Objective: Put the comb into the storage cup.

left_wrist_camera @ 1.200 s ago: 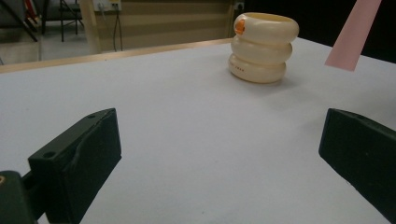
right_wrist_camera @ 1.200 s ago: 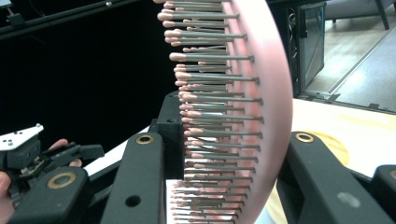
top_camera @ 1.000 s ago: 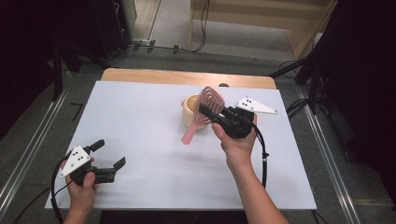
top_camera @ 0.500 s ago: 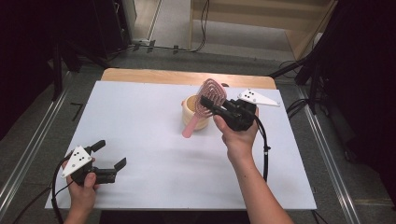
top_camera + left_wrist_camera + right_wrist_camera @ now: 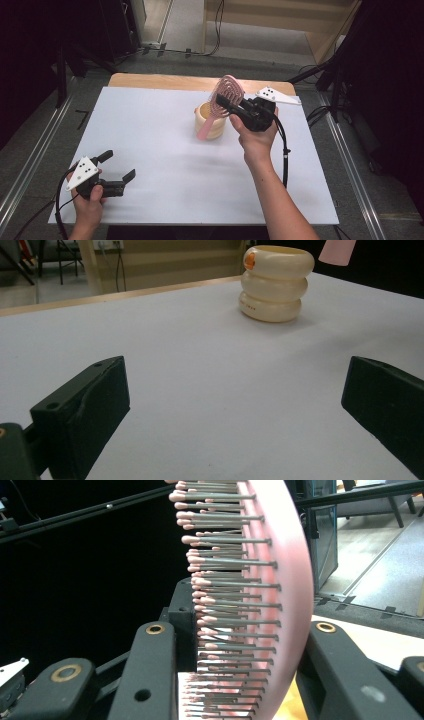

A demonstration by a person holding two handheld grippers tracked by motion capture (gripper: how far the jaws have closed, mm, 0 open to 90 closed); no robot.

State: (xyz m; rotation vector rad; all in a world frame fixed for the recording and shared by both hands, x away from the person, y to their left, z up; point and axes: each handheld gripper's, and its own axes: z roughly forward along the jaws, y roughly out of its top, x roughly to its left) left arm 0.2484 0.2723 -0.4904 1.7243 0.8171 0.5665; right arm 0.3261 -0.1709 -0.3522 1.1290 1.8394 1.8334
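White desk (image 5: 165, 150) up front: the right hand-held gripper (image 5: 231, 106) clamps the pink hairbrush (image 5: 226, 95) by its head, handle slanting down over the cream ringed cup (image 5: 211, 121). Left hand-held gripper (image 5: 119, 166) rests near the front-left corner, jaws wide, nothing between.

Left gripper (image 5: 116, 172): black body, two blocky black jaws, grey three-cornered plate with dark dots on top, black cable at 7 o'clock.
Right gripper (image 5: 223, 101): same build, brass-ringed screw holes on its jaws, black cable at 5 o'clock.
Forearms: bare, no sleeves.
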